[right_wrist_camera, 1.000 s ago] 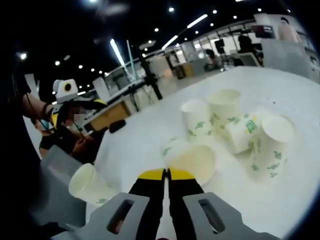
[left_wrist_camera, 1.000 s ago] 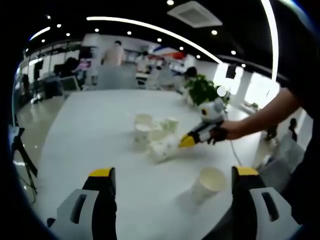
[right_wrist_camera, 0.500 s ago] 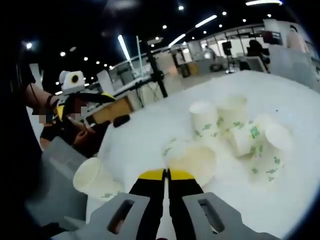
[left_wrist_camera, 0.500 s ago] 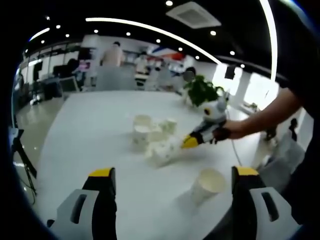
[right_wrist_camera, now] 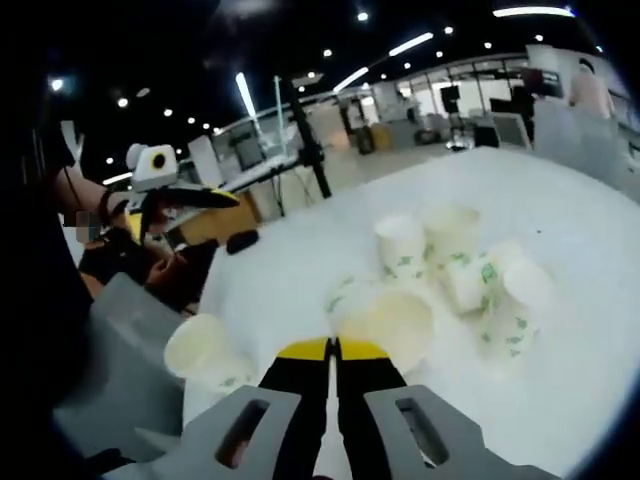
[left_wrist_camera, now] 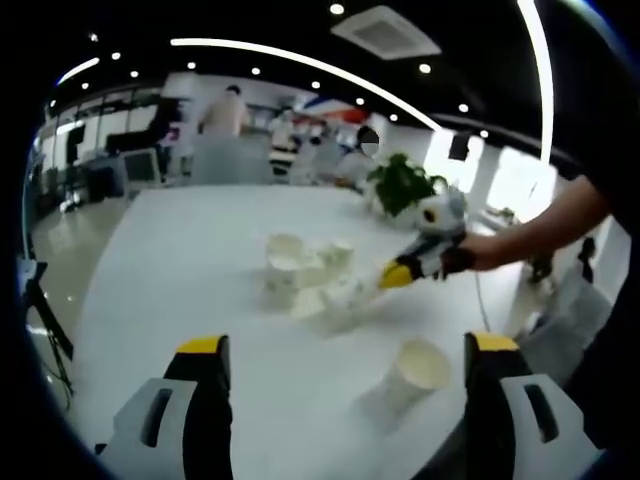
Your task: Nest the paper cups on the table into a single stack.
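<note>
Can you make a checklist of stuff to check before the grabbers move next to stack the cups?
1. Right gripper holding a cup: not ok, jaws shut with no gap, tips just short of a tipped cup.
2. Left gripper ready to grab: ok, jaws wide apart.
3. Cups all stacked: not ok, cluster of cups loose on the table.
4. Lone cup upright: ok, by the near edge.
5. Cup count: cannot tell, they overlap.

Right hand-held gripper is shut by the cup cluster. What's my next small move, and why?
Probably open the right hand-held gripper: its jaws are shut, with nothing visibly between them, just short of the tipped cup. Then ease one jaw into its open mouth. The lone cup stands upright and apart, nearer the open left hand-held gripper.
</note>
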Action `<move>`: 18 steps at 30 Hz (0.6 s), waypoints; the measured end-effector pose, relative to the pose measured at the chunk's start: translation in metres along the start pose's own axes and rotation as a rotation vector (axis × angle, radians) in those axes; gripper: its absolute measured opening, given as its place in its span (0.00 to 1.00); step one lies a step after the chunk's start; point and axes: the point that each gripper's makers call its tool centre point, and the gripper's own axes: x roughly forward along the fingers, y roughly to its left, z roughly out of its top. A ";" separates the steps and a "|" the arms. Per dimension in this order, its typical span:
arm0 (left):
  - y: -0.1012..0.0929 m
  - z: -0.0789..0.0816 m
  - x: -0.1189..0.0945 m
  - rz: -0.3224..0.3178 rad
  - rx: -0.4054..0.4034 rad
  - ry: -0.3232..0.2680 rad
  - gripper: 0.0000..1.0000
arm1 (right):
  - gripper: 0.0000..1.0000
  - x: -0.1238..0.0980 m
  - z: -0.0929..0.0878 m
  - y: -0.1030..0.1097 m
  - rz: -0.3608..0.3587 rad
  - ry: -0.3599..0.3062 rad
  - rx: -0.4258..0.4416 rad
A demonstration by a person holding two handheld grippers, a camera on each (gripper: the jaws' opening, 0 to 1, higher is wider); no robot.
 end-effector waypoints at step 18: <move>0.000 0.010 0.007 -0.023 -0.017 -0.041 0.97 | 0.00 -0.035 0.018 0.019 -0.021 0.041 -0.092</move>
